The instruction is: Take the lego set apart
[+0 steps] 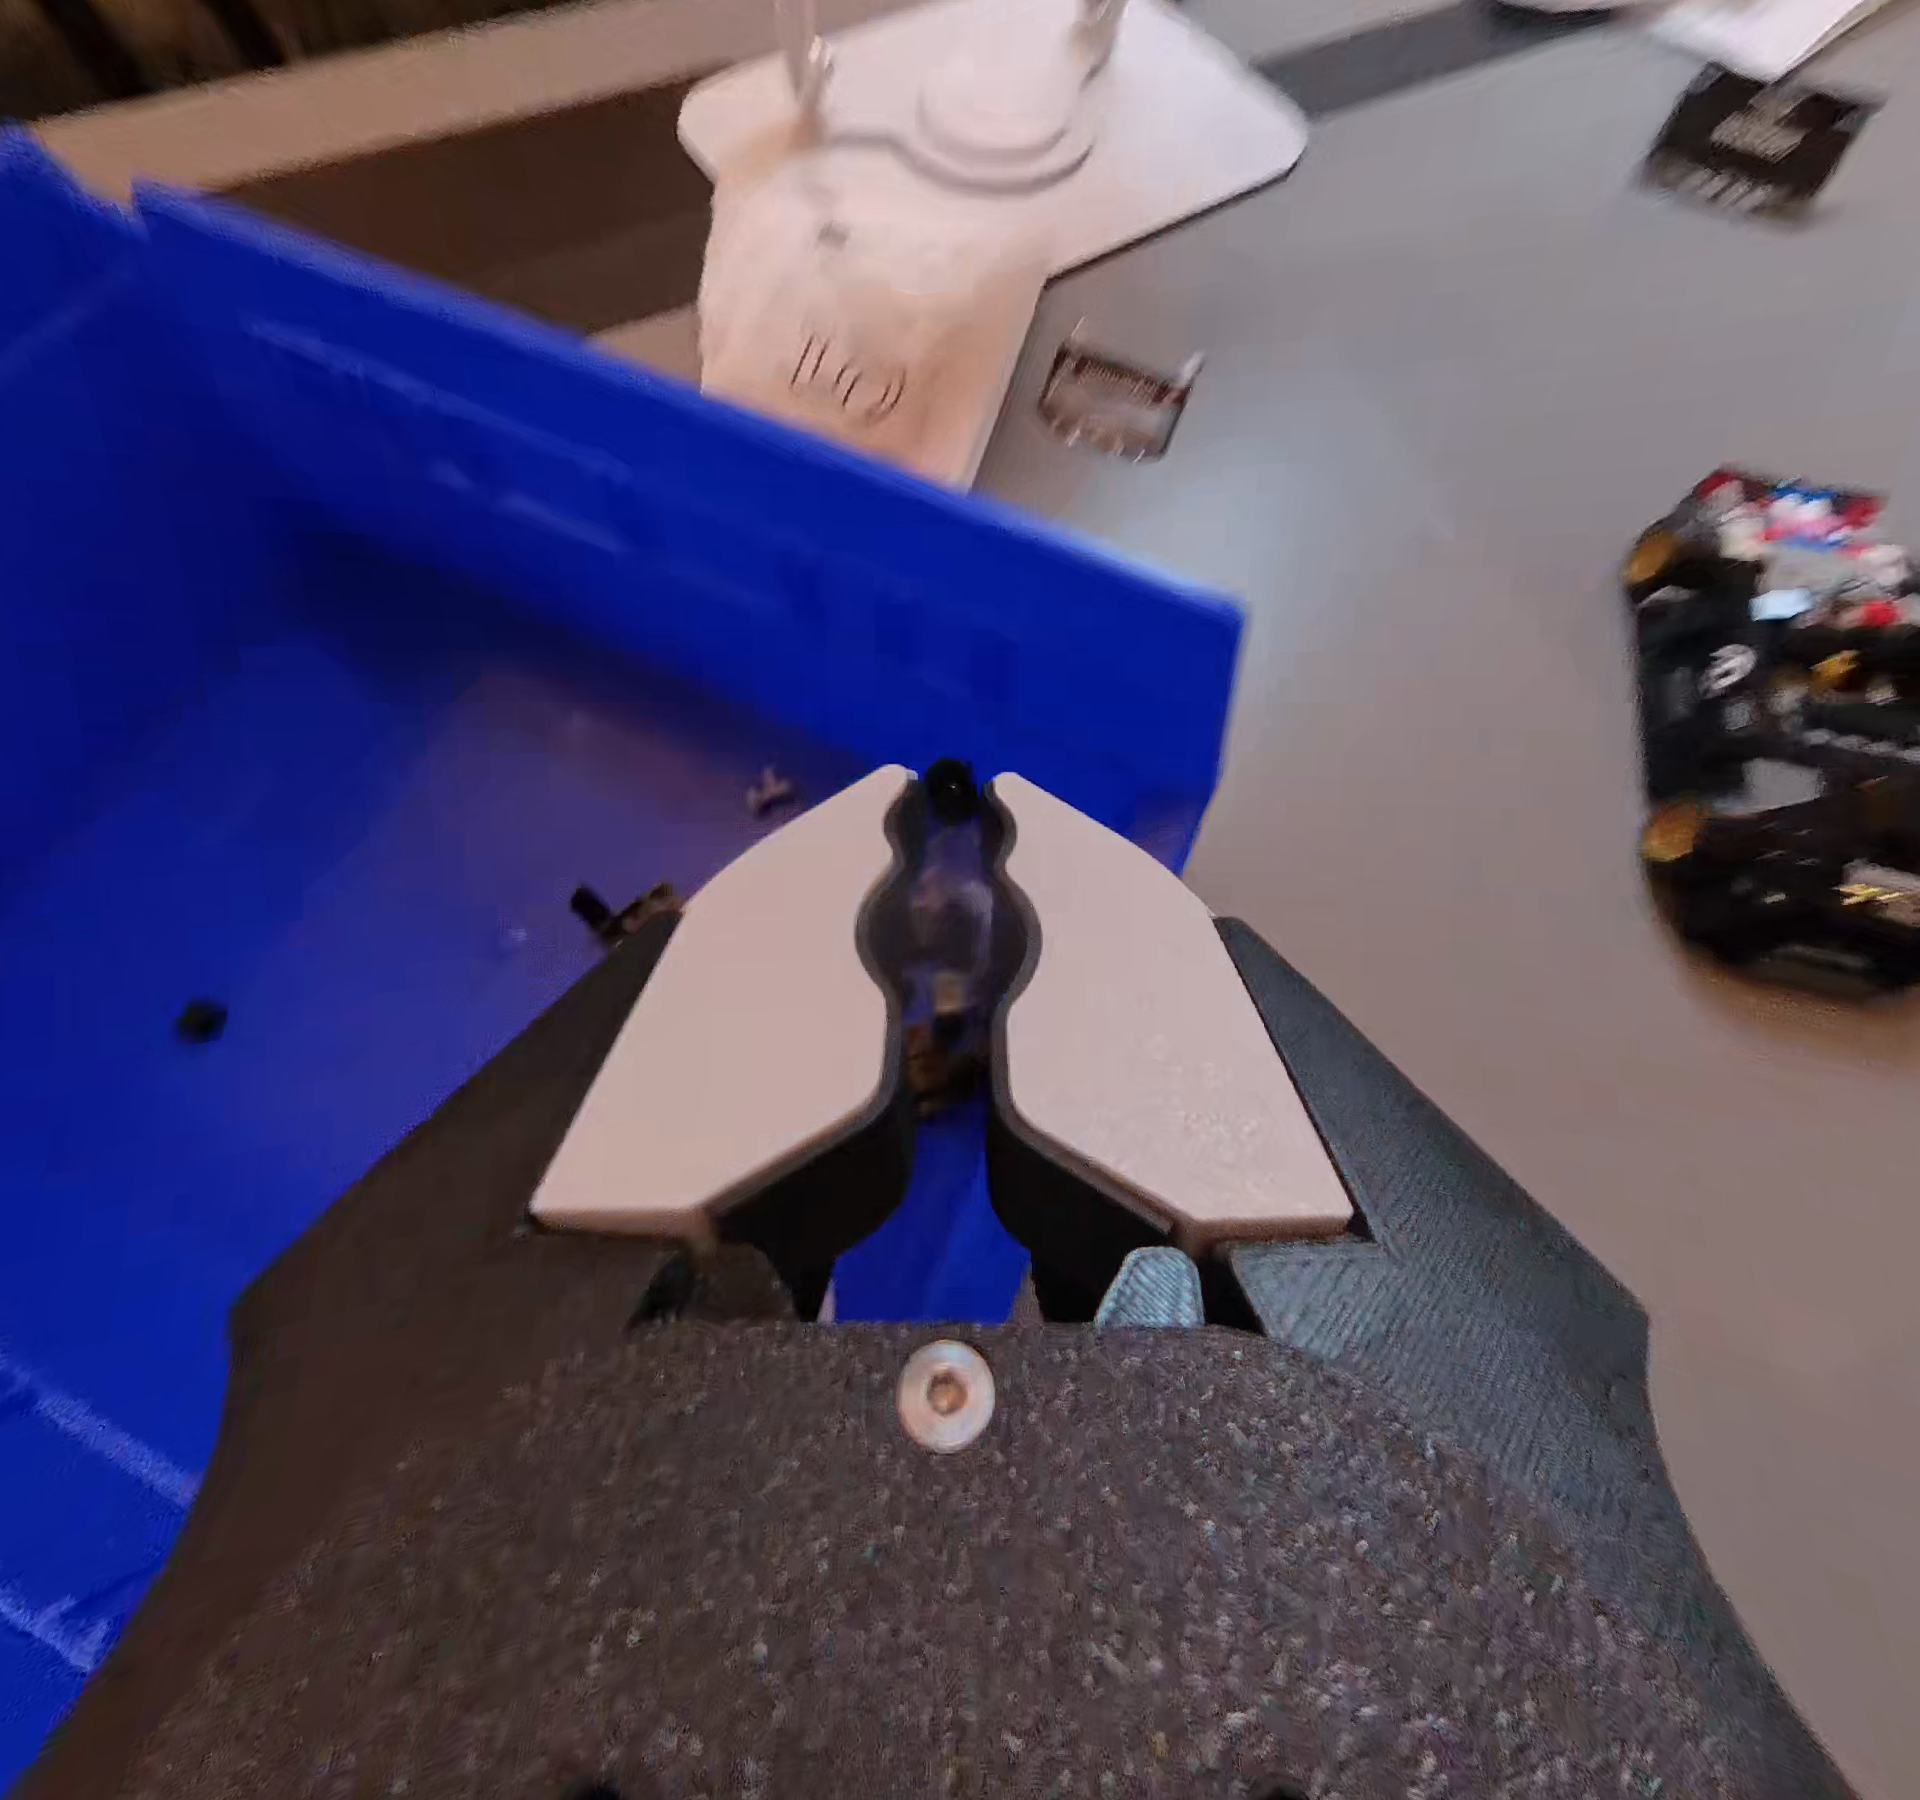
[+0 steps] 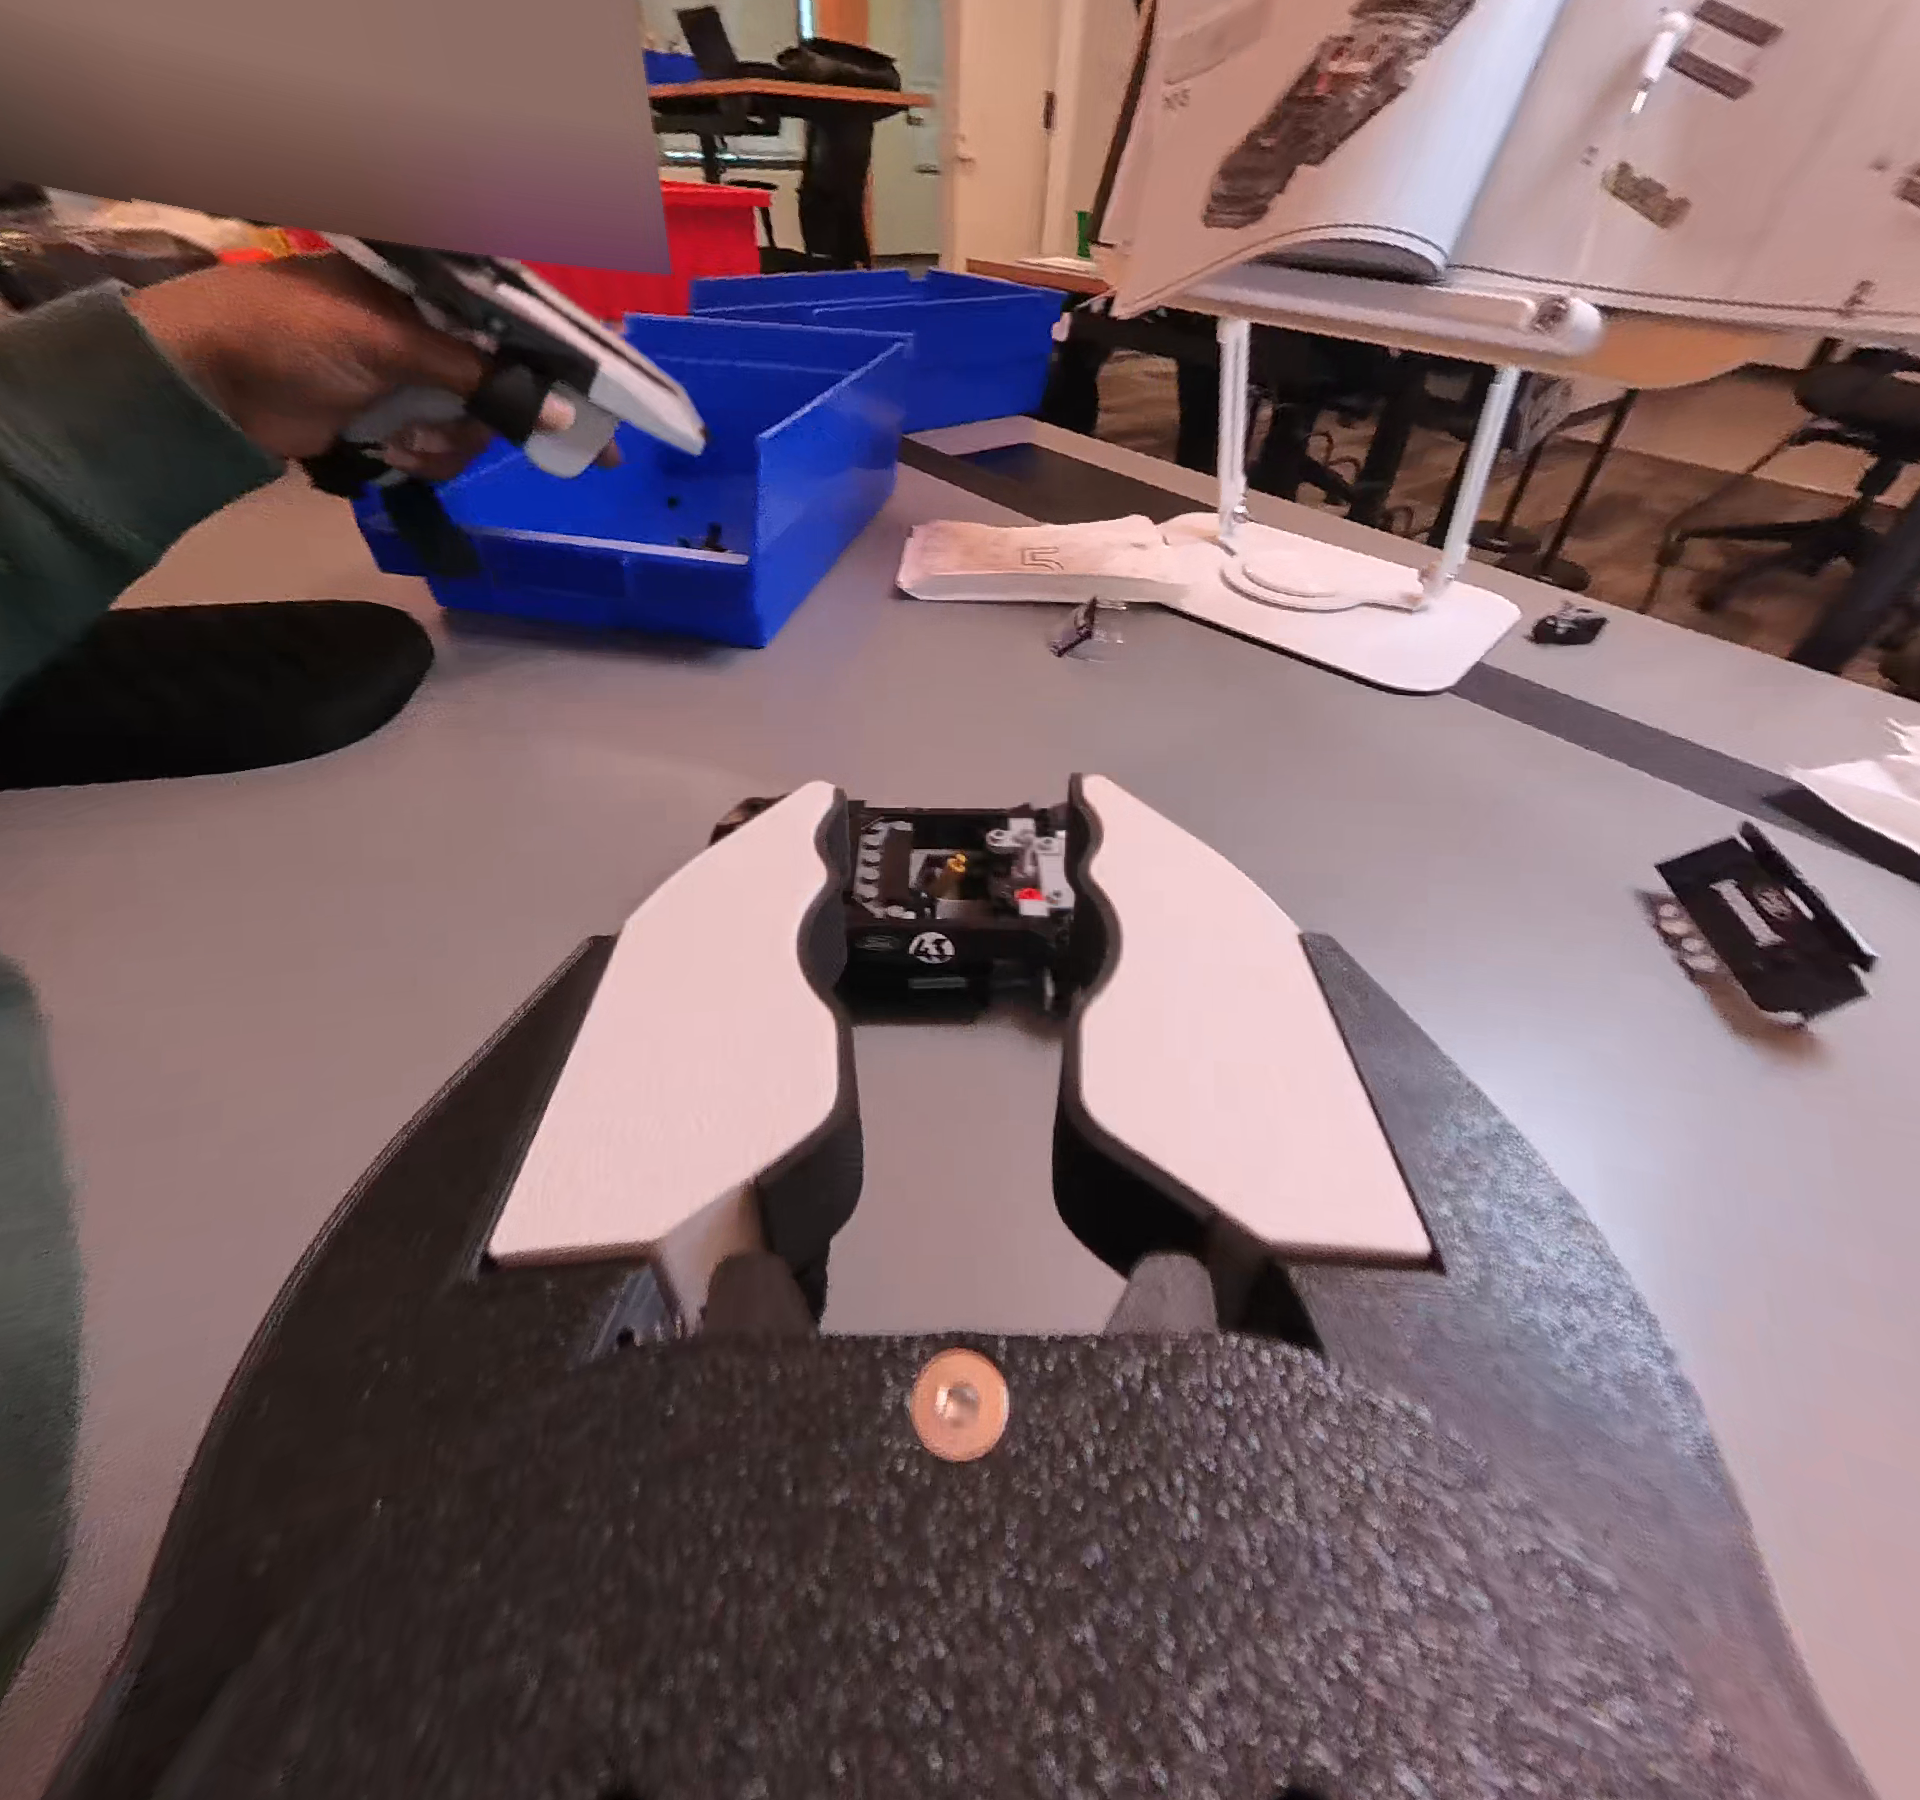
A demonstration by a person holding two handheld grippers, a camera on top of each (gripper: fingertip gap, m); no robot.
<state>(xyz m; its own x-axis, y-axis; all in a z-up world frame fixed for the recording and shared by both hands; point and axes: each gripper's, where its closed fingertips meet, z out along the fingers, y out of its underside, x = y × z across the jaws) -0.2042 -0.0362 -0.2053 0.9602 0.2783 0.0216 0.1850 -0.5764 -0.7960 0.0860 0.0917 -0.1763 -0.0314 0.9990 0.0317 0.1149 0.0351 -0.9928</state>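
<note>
Over the blue bin [image 2: 665,514], the left gripper [image 1: 951,782] angles downward, pinching a small black piece [image 1: 948,780]. On the grey table [image 2: 623,763], the right gripper [image 2: 956,805] lies level, clamping the black lego car [image 2: 951,903].

Blue bin [image 1: 520,607] beneath left gripper's [image 1: 951,784] white fingers [image 1: 748,1002], black lego car [image 2: 951,909] between right gripper's [image 2: 956,815] white fingers [image 2: 707,1012], grey table [image 2: 1351,794]

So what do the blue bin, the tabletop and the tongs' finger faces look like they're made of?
Blue bin: likely moulded plastic, with thin rigid walls, even colour and a slight sheen. Tabletop: smooth matte grey, probably laminate; it shows soft reflections. Right tongs finger faces: pale, matte, faintly lined, possibly printed plastic, on black grainy bodies.
</note>
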